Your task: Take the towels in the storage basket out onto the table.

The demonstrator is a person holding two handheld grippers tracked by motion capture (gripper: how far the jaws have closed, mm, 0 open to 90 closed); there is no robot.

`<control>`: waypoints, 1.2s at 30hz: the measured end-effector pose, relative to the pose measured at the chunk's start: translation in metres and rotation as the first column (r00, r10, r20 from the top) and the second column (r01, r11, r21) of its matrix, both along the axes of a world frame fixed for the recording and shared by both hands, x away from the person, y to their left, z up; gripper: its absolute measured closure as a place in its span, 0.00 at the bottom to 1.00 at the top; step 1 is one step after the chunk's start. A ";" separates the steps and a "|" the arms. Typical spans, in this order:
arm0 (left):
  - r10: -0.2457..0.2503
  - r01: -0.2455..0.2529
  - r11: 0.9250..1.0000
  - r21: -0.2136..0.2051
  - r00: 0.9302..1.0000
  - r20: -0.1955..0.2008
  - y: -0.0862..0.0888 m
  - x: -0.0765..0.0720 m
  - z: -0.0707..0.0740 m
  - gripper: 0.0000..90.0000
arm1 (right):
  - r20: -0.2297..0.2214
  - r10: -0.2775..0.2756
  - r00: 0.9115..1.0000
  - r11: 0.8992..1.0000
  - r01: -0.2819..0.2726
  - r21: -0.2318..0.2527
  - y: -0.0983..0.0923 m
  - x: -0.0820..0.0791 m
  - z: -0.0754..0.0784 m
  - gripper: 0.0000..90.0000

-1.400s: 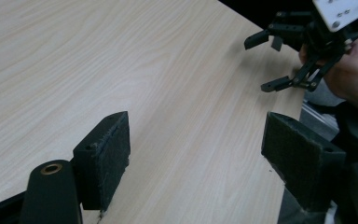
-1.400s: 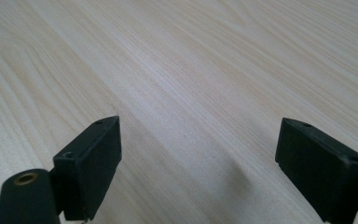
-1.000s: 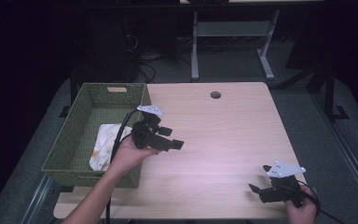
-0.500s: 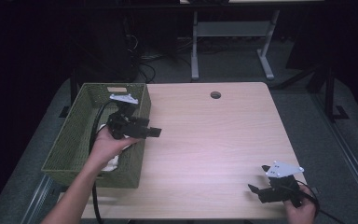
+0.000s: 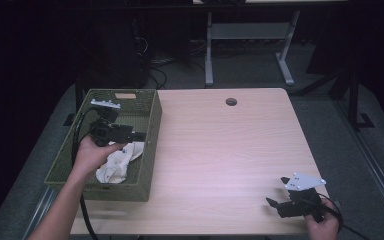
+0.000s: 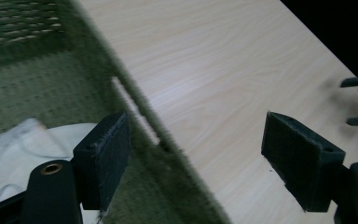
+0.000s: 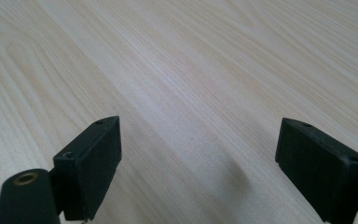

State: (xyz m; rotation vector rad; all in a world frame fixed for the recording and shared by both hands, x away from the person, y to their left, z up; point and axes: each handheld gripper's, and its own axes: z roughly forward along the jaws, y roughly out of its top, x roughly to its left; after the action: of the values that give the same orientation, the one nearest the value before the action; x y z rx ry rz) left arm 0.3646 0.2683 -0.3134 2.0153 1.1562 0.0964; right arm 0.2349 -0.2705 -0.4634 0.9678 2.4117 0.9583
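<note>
The wooden table (image 5: 220,150) is the largest thing here, and most of its top lies bare to the right of the green woven basket (image 5: 150,150), which stands at the table's left edge. Inside the basket, toward its near end, lies a crumpled white cloth (image 5: 117,165), the thing this work concerns.

The left gripper (image 5: 130,135) hangs over the basket, just above the cloth's far end, jaws spread wide with nothing between them. In the left gripper view the cloth (image 6: 14,154) sits low and to the left of the jaws, while the basket's right wall (image 6: 140,112) runs straight between them. The step in hand looks like reaching down for the cloth. To do it well, the hand should probably turn the jaws away from that wall and tip them downward, so both pads come over a raised fold of fabric rather than straddling the rim. Closing on a bunched ridge should hold better than pinching a flat layer against the basket floor.

The basket walls are the edges to mind: the right wall is close by the jaws, and the trailing cable could catch on the left rim. Lifting straight up before moving right seems safest.

The right gripper (image 5: 280,205) rests near the table's front right corner, well apart from the basket, jaws open and empty over bare wood (image 7: 177,93).
</note>
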 end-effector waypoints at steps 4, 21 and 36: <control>0.053 -0.053 0.998 0.030 0.999 -0.006 0.016 0.003 -0.005 0.26 | 0.004 0.005 1.000 1.000 -0.005 -0.001 0.000 0.000 0.000 0.16; 0.229 -0.181 0.944 0.277 0.961 -0.152 0.048 0.019 -0.049 0.28 | 0.004 0.005 1.000 1.000 -0.005 -0.005 0.000 -0.002 0.001 0.16; 0.245 -0.099 0.880 0.465 0.933 -0.264 0.040 0.028 -0.084 0.39 | 0.014 0.015 1.000 1.000 -0.015 -0.009 0.002 -0.002 0.002 0.16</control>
State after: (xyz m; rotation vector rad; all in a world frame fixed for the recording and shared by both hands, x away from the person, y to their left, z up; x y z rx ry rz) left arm 0.3921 0.3080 -0.3970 2.3832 1.6425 0.1437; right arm 0.2328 -0.2687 -0.4614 0.9387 2.4125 0.9560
